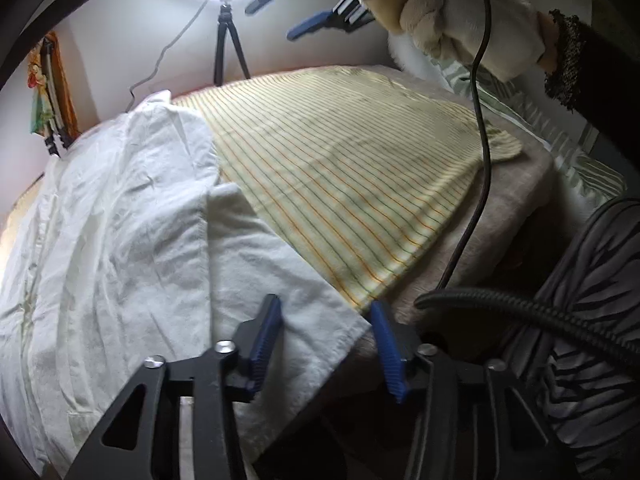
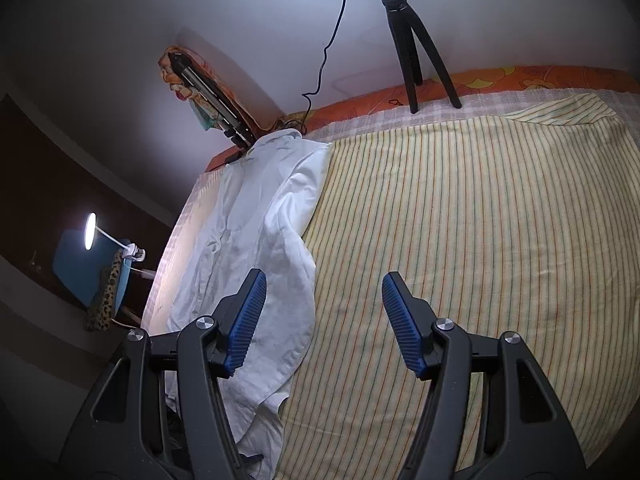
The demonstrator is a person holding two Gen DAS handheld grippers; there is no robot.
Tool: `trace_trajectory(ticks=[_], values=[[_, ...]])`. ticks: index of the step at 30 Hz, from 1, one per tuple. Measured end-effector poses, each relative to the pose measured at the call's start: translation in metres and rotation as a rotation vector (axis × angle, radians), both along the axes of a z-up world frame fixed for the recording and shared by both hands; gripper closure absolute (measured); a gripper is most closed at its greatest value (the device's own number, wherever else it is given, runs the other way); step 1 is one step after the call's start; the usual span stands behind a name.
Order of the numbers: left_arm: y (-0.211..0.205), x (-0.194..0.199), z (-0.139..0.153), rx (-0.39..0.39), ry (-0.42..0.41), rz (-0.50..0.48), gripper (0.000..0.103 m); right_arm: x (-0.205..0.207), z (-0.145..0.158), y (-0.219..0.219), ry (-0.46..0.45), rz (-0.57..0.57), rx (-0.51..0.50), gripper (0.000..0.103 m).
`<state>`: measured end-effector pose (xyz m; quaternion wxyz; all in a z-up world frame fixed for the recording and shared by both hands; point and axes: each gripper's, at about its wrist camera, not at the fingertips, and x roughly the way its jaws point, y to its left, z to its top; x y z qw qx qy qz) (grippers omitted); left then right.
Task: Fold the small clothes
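Left wrist view: a yellow striped garment (image 1: 340, 184) lies spread flat across the middle of the frame, on a beige cover (image 1: 516, 208) over the work surface. A rumpled white shirt (image 1: 112, 220) fills the left half, and its near edge overlaps the striped cloth at centre. At the bottom centre the left gripper (image 1: 326, 338) hangs over the white shirt's near corner, jaws partly open, nothing between the blue pads; whether they touch the cloth cannot be told. At the top right the right gripper (image 1: 316, 12), held by a gloved hand (image 1: 460, 16) with a dark sleeve, is raised clear of the fabric, jaws apart and empty.

Right wrist view: the striped garment (image 2: 460, 240) covers the right and centre, and the white shirt (image 2: 264, 240) runs down the left. The right gripper (image 2: 324, 316) at the bottom centre points steeply down at the seam where the two cloths meet, open wide and holding nothing. A tripod (image 2: 416, 40) stands at the upper right.

Judgement: the step appears to be choosing a new hold. It should go best if each gripper takes a single layer at an edge or corner of one garment only, pulls it taut and keeps the fold line straight. Closing over the overlap would drag both pieces.
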<state>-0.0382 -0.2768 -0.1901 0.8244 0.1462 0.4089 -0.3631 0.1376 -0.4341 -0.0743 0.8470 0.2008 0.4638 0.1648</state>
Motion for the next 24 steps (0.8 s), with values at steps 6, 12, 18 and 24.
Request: trace_trajectory(ticks=[6, 12, 18, 24], values=[[0.012, 0.015, 0.001, -0.097, 0.092, 0.007, 0.099, 0.022, -0.032, 0.018, 0.034, 0.040, 0.019, 0.040], [0.035, 0.011, 0.014, -0.228, 0.166, 0.026, 0.100, 0.044, -0.076, 0.045, 0.113, 0.086, 0.012, 0.040], [0.045, 0.014, 0.014, -0.267, 0.199, 0.068, 0.100, 0.053, -0.091, 0.059, 0.140, 0.105, 0.014, 0.040], [0.046, 0.014, 0.023, -0.283, 0.167, 0.067, 0.100, 0.059, -0.105, 0.069, 0.170, 0.116, 0.045, 0.040]])
